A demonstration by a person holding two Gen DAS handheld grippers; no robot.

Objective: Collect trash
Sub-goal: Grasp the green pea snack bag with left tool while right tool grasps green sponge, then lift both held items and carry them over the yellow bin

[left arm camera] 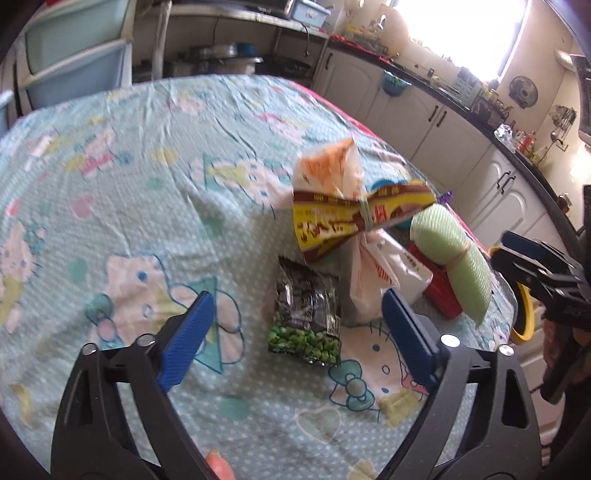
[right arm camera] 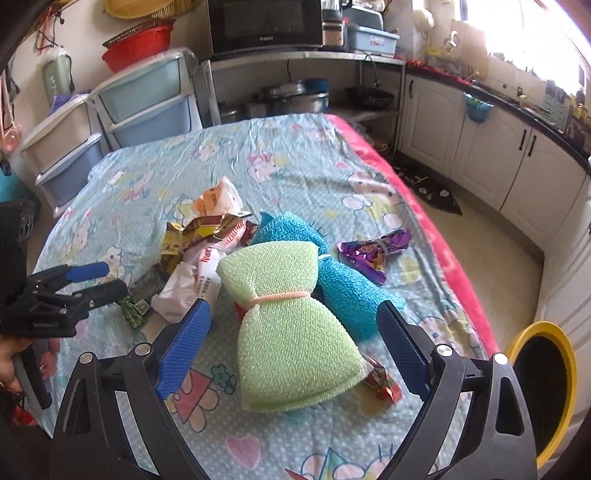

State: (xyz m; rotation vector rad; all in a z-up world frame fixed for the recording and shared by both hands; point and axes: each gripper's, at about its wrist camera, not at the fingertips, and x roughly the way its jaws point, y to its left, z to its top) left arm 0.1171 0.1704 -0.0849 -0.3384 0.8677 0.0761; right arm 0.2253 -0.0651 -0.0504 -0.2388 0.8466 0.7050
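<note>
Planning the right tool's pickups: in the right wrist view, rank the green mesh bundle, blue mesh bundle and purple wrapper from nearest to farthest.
1. Green mesh bundle, between the open fingers of the right tool.
2. Blue mesh bundle, just behind it, right.
3. Purple wrapper, farthest, right.

Legible text is limited. The microwave carries a small pale brand mark on its lower front edge, too small to read with certainty. The white wrapper shows red lettering beginning "Ku", and the yellow-and-brown wrapper bears large brown characters, blurred beyond reading; the green-pea packet has print that cannot be made out.
</note>
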